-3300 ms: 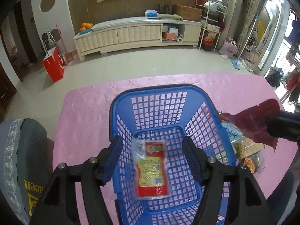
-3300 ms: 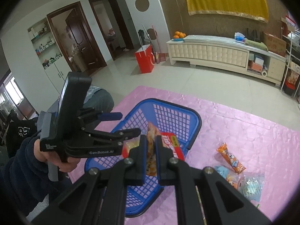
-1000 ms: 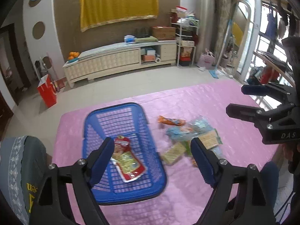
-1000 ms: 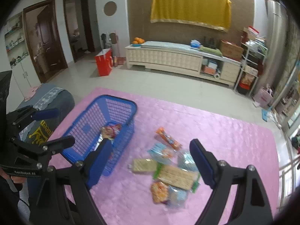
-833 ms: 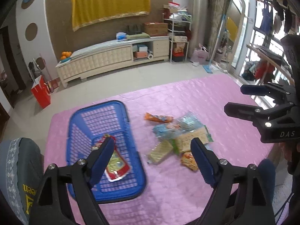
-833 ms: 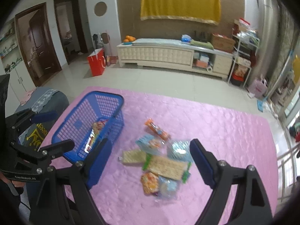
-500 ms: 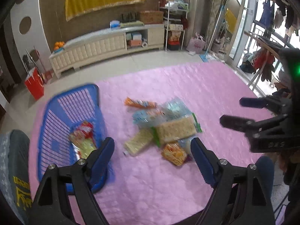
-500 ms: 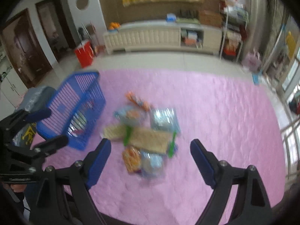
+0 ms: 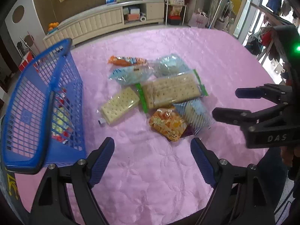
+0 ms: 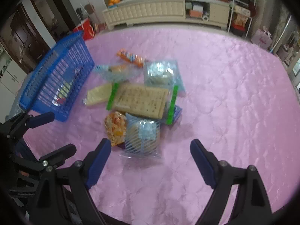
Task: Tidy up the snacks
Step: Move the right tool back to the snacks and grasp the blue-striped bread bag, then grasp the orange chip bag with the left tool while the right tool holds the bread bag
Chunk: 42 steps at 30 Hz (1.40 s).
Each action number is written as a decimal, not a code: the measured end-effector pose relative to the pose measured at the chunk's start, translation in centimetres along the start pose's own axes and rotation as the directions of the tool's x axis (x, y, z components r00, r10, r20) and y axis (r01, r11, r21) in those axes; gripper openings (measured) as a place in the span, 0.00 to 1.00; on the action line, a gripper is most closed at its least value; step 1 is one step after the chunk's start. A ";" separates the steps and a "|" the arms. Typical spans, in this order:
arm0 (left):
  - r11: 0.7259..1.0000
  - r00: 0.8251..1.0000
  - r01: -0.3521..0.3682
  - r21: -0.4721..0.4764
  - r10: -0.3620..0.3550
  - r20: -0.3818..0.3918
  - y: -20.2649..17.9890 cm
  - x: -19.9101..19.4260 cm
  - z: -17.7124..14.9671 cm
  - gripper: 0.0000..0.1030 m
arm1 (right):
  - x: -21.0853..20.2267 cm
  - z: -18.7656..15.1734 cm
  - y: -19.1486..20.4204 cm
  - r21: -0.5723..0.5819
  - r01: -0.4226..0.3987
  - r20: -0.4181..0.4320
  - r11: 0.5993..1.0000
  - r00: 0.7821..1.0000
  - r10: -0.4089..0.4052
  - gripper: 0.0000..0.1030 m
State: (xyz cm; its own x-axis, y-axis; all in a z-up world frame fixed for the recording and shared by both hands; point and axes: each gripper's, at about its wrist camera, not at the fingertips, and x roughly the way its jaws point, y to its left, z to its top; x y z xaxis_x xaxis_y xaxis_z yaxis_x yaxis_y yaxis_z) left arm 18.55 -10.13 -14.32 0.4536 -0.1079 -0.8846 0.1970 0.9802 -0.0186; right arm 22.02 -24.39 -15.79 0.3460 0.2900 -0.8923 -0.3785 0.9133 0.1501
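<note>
1. Pink quilted cloth is covering the table; a blue basket is sitting upper left.
2. Snack pile is lying mid-frame, its striped packet nearest.
3. Right gripper, fingers spread and empty, is pointing just below that packet; left gripper, likewise spread, is hanging farther away.

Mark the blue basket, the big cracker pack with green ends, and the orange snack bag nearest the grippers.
blue basket (image 9: 56,78), left wrist view, on its near top rim.
big cracker pack (image 9: 171,91), left wrist view, middle of the clear wrapper.
orange snack bag (image 10: 115,128), right wrist view, centre of the bag.
</note>
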 end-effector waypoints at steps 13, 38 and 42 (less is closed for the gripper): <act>1.000 0.997 0.002 -0.005 -0.002 -0.079 1.6 3.9 0.1 0.79 | 5.8 1.2 -0.9 0.003 -0.063 -0.106 0.998 0.992 0.063 0.87; 0.983 0.991 0.112 0.143 -0.099 -0.093 -0.9 5.5 1.8 0.79 | 2.7 -1.2 -4.3 -0.016 0.009 -0.074 1.000 0.997 -0.010 0.57; 0.978 0.984 0.138 0.154 -0.118 -0.132 -1.7 7.3 2.9 0.79 | 1.4 -2.4 -5.7 0.010 0.005 -0.064 1.000 0.998 -0.004 0.57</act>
State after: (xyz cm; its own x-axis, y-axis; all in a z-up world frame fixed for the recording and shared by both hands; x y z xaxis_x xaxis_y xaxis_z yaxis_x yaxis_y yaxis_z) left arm 24.04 -13.05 -19.39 0.3088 -0.2005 -0.9298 0.3896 0.9184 -0.0686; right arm 22.61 -29.88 -18.89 0.2921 0.2675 -0.9182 -0.3681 0.9176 0.1502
